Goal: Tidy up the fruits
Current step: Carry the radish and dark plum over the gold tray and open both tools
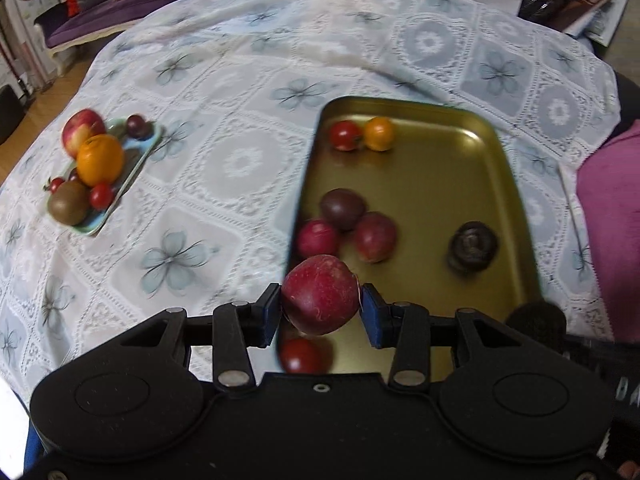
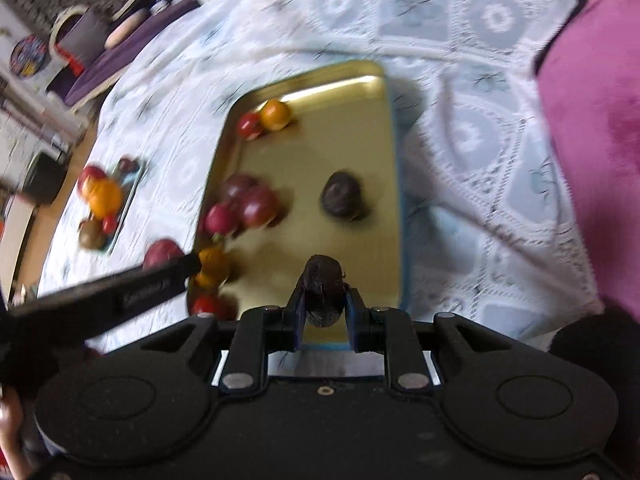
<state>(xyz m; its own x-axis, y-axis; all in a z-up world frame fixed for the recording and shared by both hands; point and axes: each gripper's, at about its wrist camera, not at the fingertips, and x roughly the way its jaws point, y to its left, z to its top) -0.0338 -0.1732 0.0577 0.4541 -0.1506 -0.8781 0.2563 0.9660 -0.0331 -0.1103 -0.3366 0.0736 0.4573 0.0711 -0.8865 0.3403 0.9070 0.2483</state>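
My left gripper is shut on a red plum, held above the near left edge of the gold tray. My right gripper is shut on a dark wrinkled fruit over the tray's near end. On the tray lie a cherry tomato, a small orange fruit, several red-purple plums and another dark wrinkled fruit. The left gripper shows in the right wrist view as a black arm at the tray's left edge.
A small green plate at the left of the table holds an apple, an orange, a kiwi and small fruits. A pink cloth lies to the right. The round table has a lace cloth.
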